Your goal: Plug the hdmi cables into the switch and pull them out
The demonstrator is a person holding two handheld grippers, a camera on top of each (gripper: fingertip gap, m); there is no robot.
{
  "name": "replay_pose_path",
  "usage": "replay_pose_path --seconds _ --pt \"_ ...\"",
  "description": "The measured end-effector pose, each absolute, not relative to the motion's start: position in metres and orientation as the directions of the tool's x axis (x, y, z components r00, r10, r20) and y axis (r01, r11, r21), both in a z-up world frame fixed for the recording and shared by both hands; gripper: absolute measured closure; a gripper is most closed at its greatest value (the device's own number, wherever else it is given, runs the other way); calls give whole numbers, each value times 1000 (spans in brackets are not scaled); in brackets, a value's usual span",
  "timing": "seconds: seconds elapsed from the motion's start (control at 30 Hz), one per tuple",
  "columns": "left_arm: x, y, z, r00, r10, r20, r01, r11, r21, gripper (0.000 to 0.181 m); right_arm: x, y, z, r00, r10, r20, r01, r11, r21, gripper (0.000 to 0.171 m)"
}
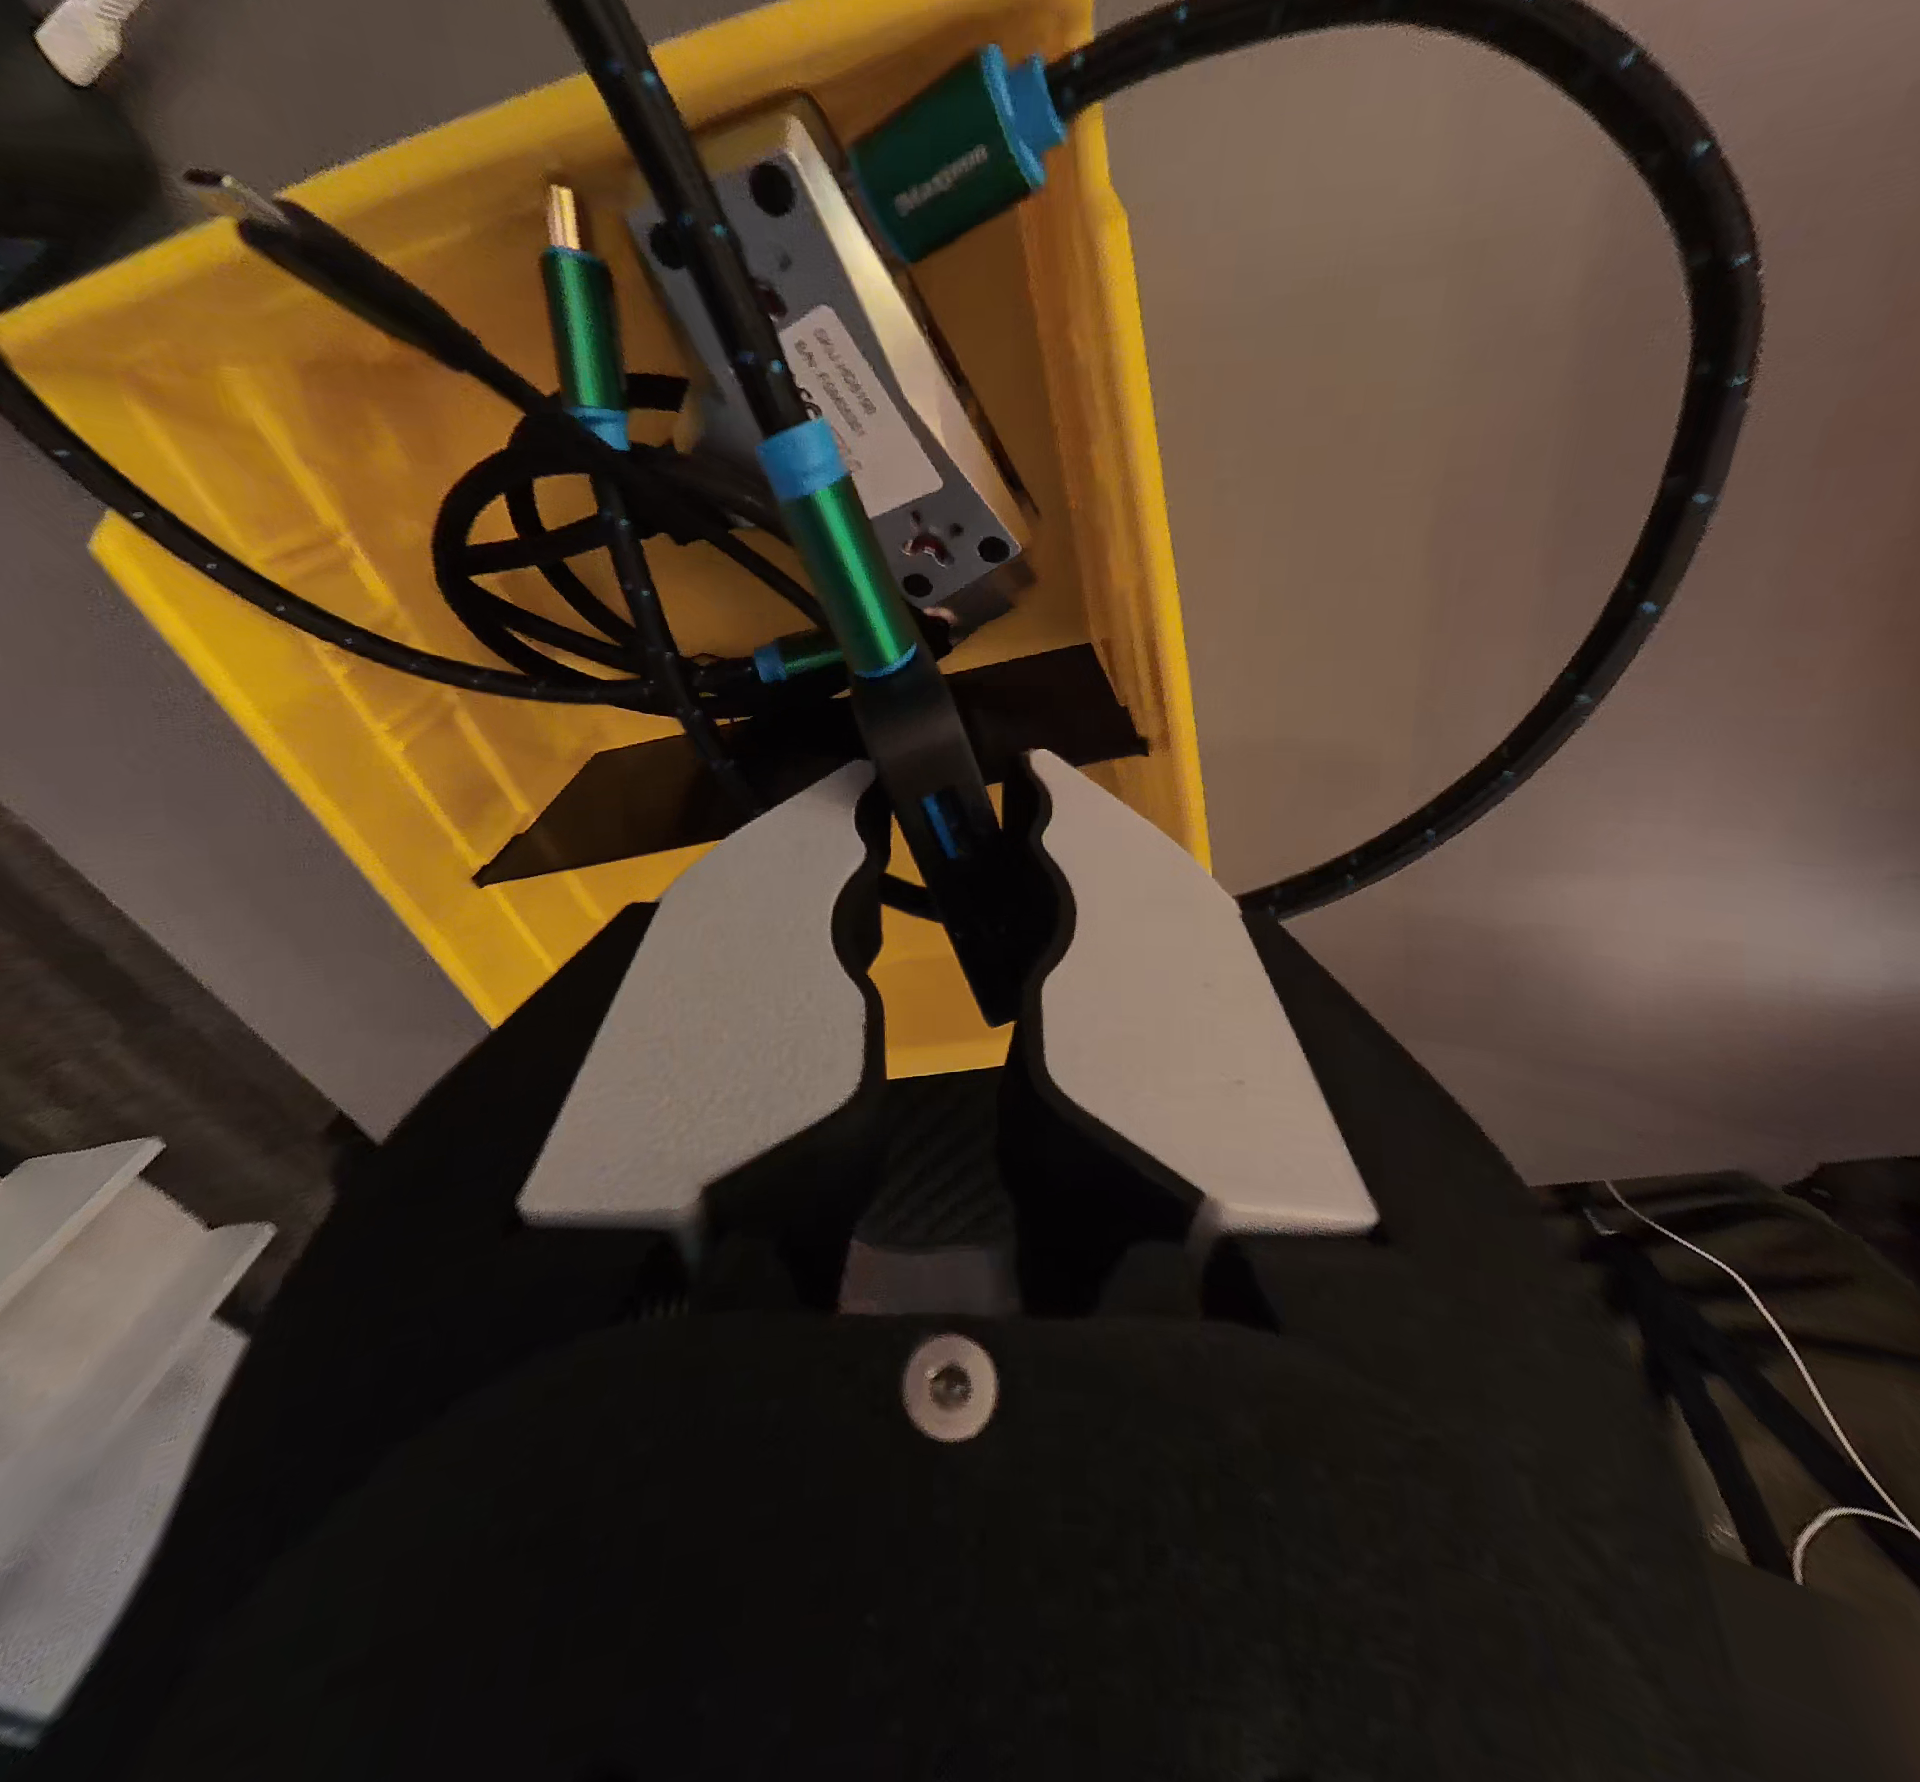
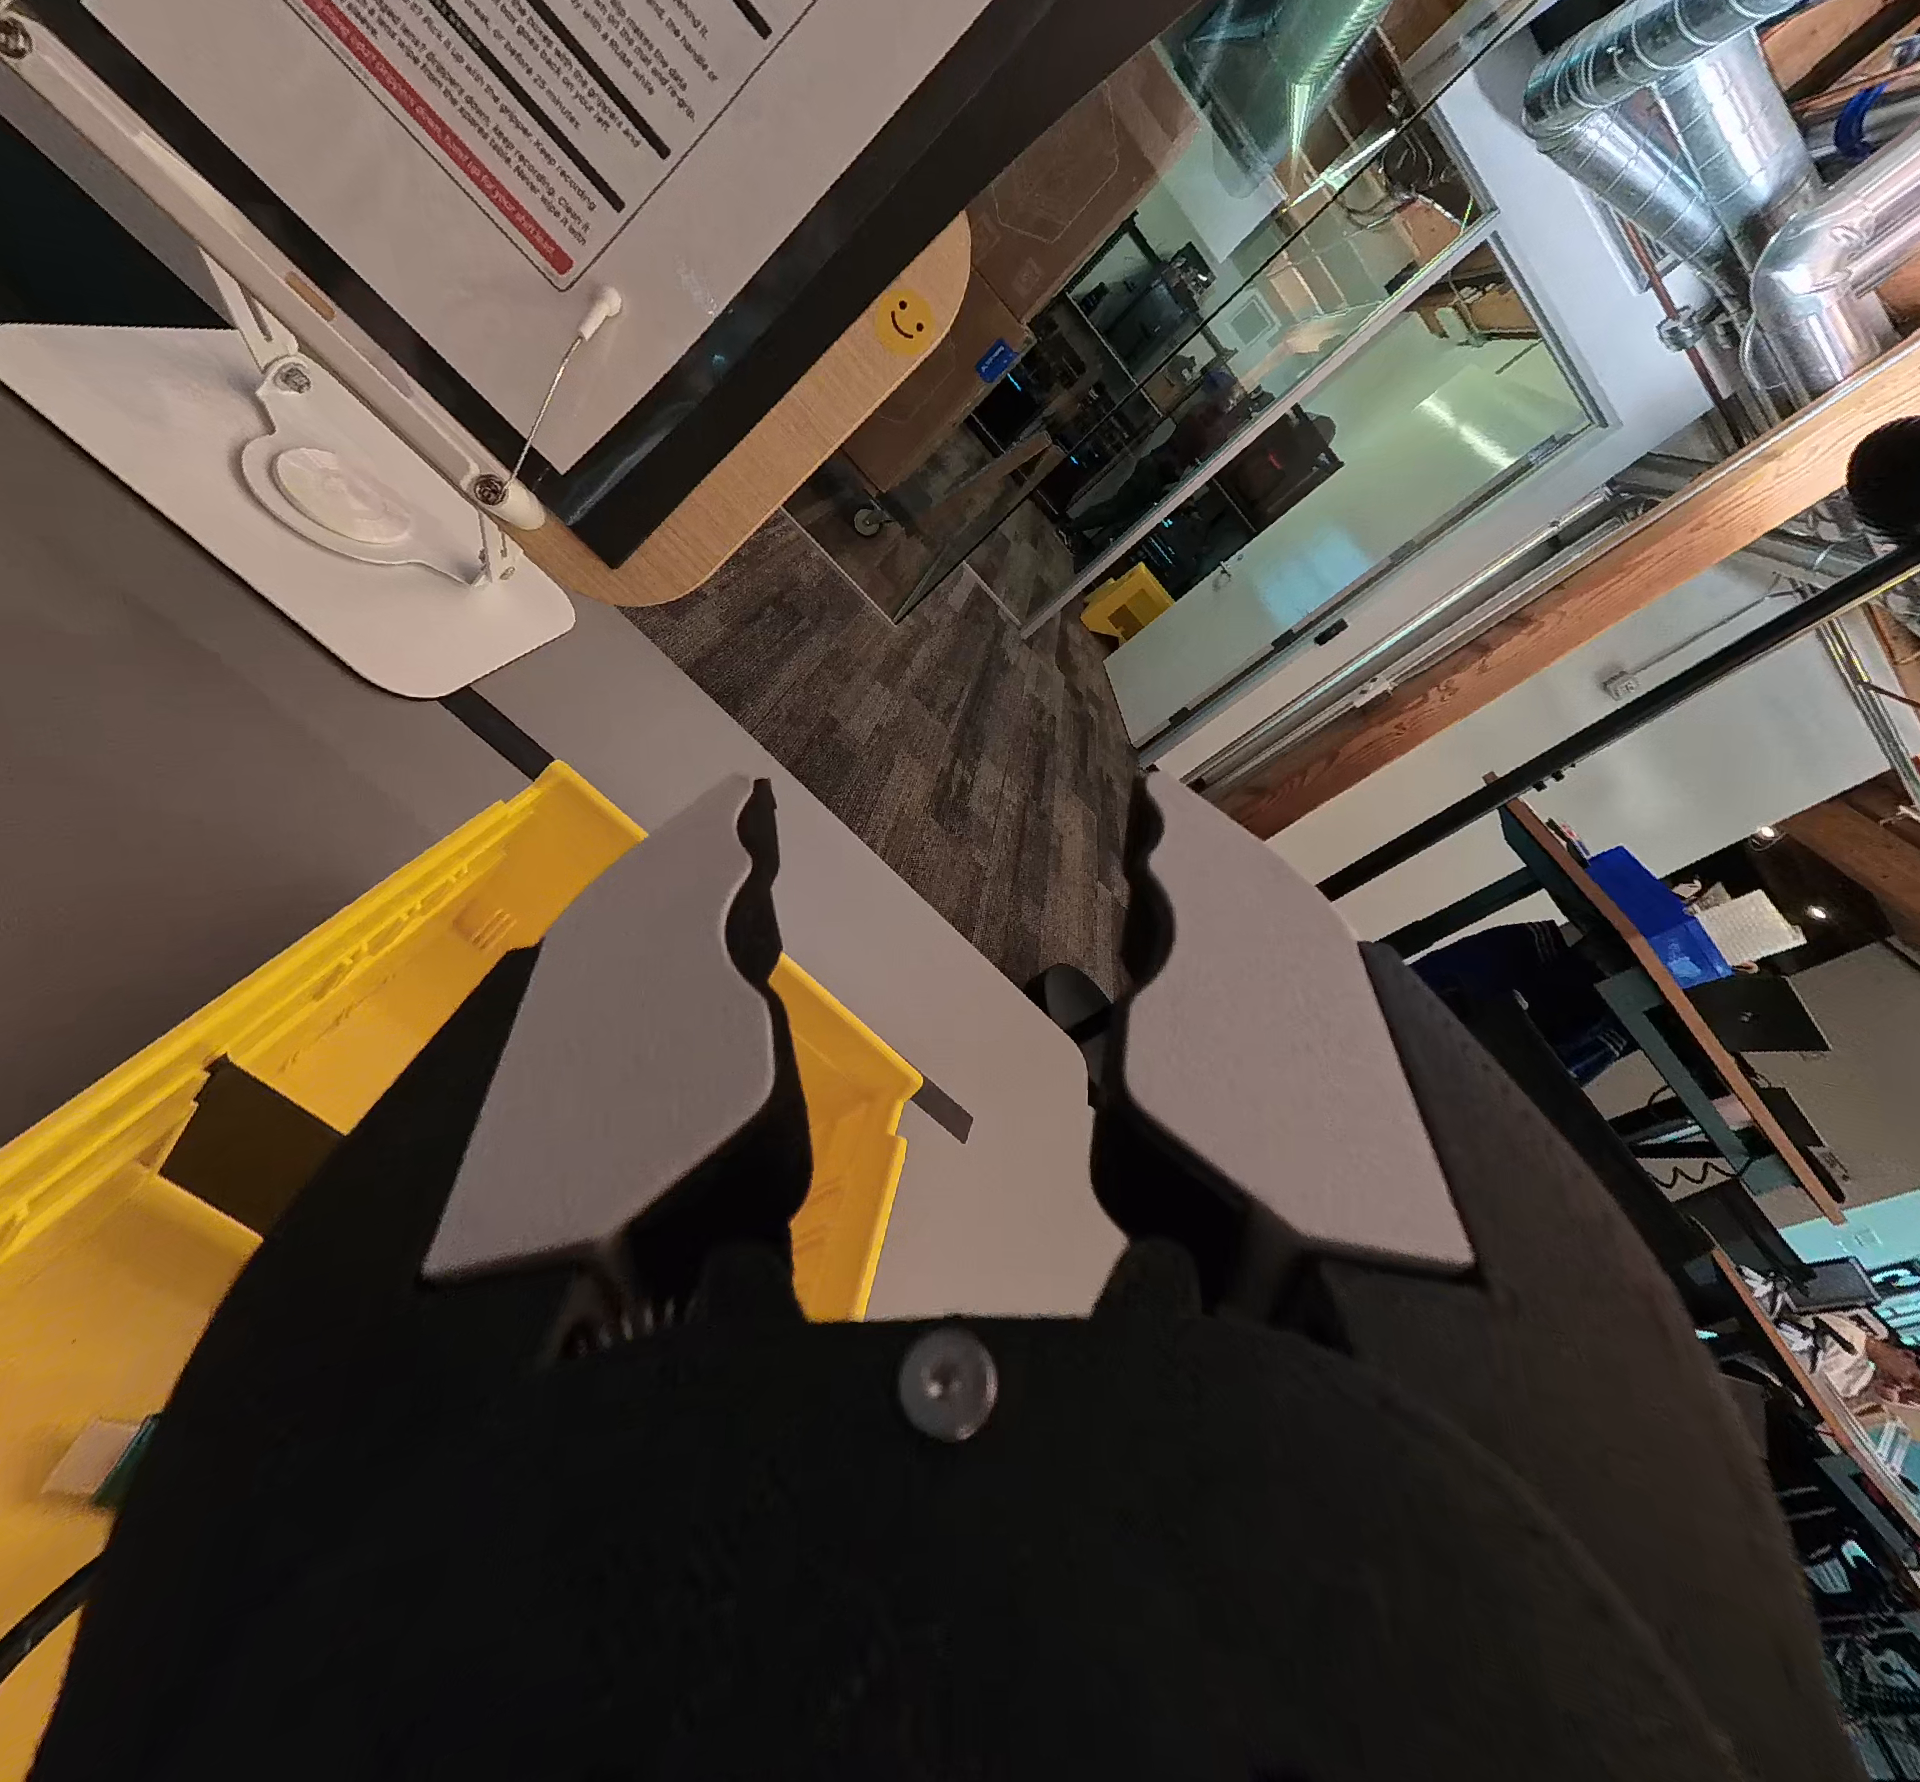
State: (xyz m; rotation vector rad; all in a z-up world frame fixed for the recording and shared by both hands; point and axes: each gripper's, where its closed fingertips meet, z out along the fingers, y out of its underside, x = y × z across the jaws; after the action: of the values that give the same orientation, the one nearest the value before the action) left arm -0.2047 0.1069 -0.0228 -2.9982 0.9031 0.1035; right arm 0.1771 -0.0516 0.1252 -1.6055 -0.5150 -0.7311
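Left gripper [image 1: 951,885] pinches a black plug [image 1: 961,885] above the yellow bin [image 1: 312,361] holding the switch [image 1: 831,350]; right gripper [image 2: 951,984] spread, empty; we should square plug to port first.

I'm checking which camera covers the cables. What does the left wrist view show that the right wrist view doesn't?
Only the left wrist view shows the left hand-held gripper shut on a black plug, the grey switch and braided cables. Only the right wrist view shows the right hand-held gripper, open and empty, a printed sheet and the carpet. Both show the yellow bin.
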Motion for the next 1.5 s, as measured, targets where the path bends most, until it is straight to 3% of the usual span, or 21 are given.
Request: replay_pose_path --seconds 0.33,0.7,0.93,1.07,1.3,1.5 --pt "-240 127 36 841 -539 49 -525 -835 -166 165 176 -53 126 699 -68 712 697 -159 -699 107" --pt "-299 115 110 746 -639 -188 -666 -707 -240 167 170 -47 118 676 -48 735 719 -176 -672 107" --pt "-314 105 167 466 -656 -593 -866 -476 -154 167 162 -41 110 653 -23 757 741 -188 -645 107" --pt "-290 83 190 353 -647 -676 -929 -327 -172 167 149 -38 113 631 -26 776 765 -149 -627 109" --pt "-212 15 190 212 -691 -691 -959 -12 -283 167 51 -62 140 553 19 833 784 326 -528 114" --pt "-137 -63 157 -37 -694 -719 -915 313 -256 167 -40 -115 145 571 298 765 448 668 -594 117"
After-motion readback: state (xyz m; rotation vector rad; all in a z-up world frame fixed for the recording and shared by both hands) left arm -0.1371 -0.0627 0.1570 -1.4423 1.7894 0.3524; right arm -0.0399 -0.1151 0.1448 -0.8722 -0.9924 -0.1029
